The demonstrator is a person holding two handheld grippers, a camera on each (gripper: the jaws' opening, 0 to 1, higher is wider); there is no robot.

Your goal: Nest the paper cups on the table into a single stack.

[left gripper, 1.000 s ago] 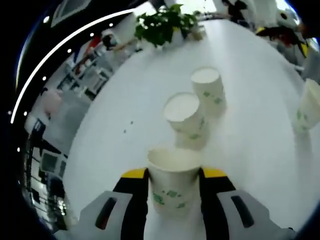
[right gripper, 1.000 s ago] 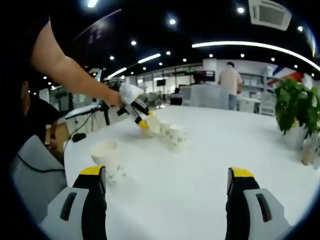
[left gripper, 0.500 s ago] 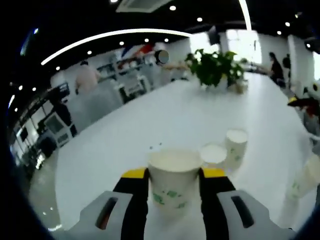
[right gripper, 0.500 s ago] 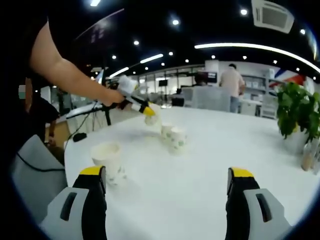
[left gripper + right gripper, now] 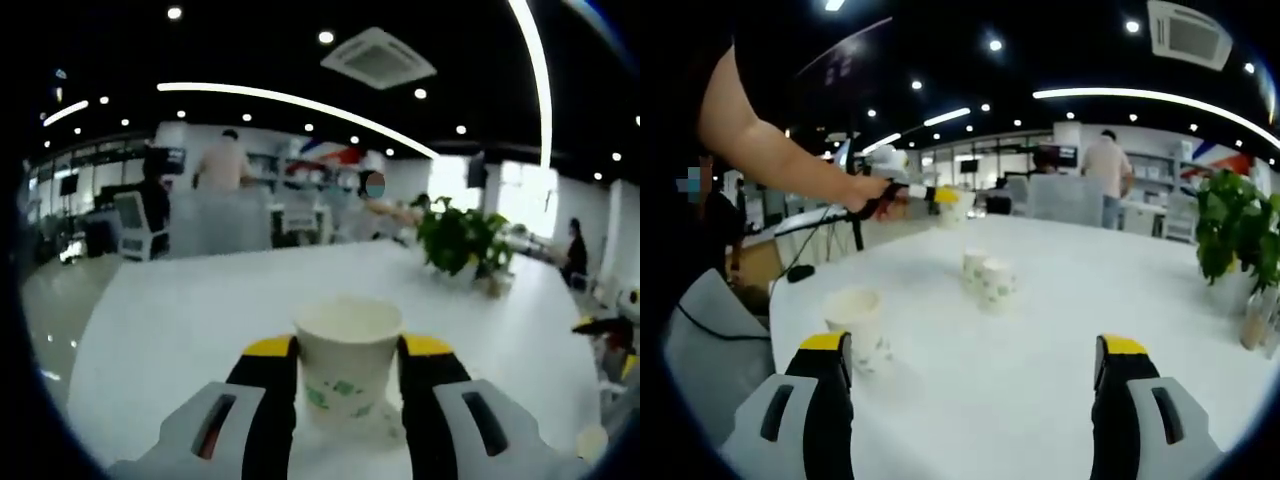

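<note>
A large open office is seen under a dark ceiling (image 5: 260, 40) set with round spotlights and long curved light strips (image 5: 1140, 95); a ceiling air-conditioning unit (image 5: 378, 58) is mounted above; a wide white table (image 5: 1060, 330) is shown, with a potted plant (image 5: 455, 240) placed on it; desks and shelves are seen behind.

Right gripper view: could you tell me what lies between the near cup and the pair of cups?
Only bare white table lies between the near cup and the pair of cups.
</note>
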